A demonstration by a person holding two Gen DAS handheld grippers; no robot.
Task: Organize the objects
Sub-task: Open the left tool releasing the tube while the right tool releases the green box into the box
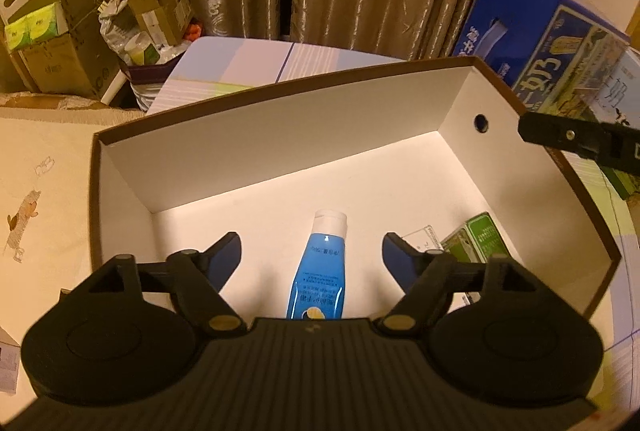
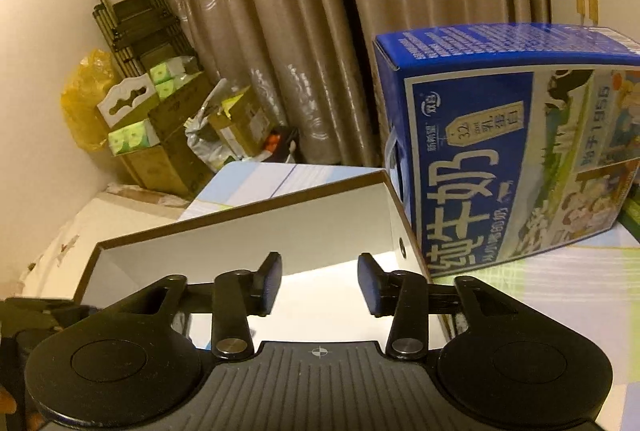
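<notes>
The big blue milk carton (image 2: pixel 508 167) stands at about two o'clock outside the box, likely too bulky to file inside. The open brown box (image 1: pixel 280 135) with its white lining fills the middle, serving as the bin for small items. A green packet (image 1: pixel 478 239) lies at its four o'clock corner. The blue tube (image 1: pixel 320 267), cap toward twelve, lies flat on the floor between the wide-spread, empty left gripper (image 1: pixel 312 251). The right gripper (image 2: pixel 318 281), parted and empty, hovers over the box's right end, seemingly awaiting work

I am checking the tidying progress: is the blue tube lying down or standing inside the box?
Lying down. The blue tube rests flat on the floor of the box, its white cap toward the far wall.
</notes>
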